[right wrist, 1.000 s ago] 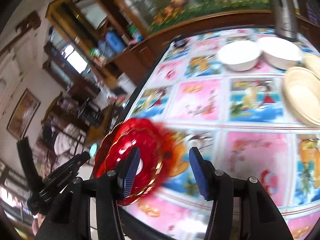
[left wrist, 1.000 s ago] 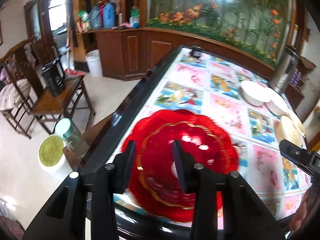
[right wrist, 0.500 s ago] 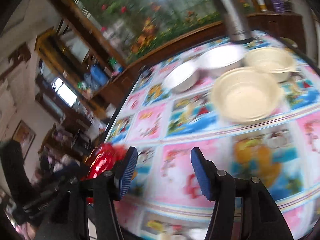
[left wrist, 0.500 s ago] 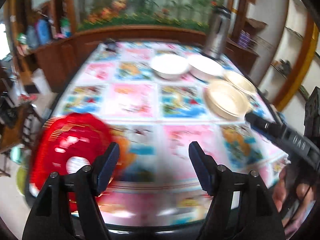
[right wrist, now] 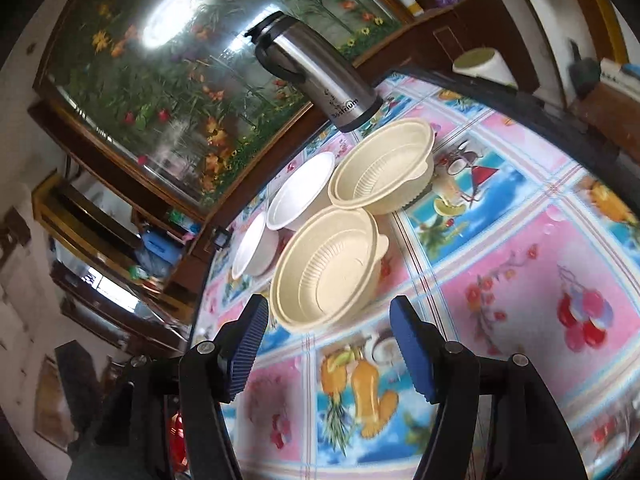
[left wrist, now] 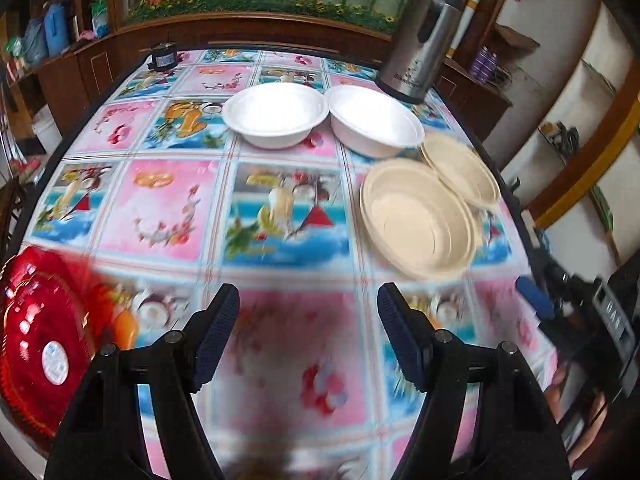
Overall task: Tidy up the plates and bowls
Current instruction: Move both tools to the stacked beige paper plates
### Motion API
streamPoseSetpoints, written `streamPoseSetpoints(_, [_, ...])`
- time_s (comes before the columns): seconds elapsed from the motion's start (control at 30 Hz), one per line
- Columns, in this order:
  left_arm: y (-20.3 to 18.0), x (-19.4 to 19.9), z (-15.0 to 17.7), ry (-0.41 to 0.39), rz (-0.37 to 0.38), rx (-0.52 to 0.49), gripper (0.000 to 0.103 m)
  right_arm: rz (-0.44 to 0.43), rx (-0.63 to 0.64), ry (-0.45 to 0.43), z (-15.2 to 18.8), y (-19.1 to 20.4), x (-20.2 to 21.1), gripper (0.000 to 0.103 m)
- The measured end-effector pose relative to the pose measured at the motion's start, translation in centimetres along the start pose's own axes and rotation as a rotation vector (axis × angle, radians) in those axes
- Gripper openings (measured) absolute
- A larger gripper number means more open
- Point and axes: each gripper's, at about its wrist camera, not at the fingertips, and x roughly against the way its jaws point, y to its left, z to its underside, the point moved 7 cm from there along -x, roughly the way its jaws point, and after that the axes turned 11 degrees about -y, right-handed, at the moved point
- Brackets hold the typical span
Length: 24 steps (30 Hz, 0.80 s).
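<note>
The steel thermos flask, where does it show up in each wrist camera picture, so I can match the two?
Left wrist view: the steel thermos flask stands upper right, at the table's far edge behind the white bowls.
Right wrist view: it leans across upper centre, just above the far beige bowl.
Shared landmark: the near beige bowl.

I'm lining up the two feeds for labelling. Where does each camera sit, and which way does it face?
Left wrist: on the left gripper, angled down over the table towards the thermos; its open fingers, the right gripper and a hand show.
Right wrist: on the right gripper, rolled, aimed at the near beige bowl; its open, empty fingers show.
Shared: both beige bowls, both white bowls, thermos, tablecloth.
</note>
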Motion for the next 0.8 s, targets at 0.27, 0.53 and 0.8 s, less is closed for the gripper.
streamPoseSetpoints(0.27, [-0.3, -5.2, -2.3, 0.049, -0.047, 0.068, 0.071, 0.0, -0.102, 0.054, -1.8, -1.9, -5.4, 0.066])
streamPoseSetpoints(0.53, [-1.1, -7.8, -2.7, 0.063, -0.018, 0.114, 0.071, 0.004, -0.173, 0.061, -1.1, -4.4, -8.6, 0.066])
streamPoseSetpoints(0.8, [-2.5, -9.3, -2.8, 0.067, 0.013, 0.137, 0.071, -0.02, -0.182, 0.066, -0.8, -4.6, -9.0, 0.065])
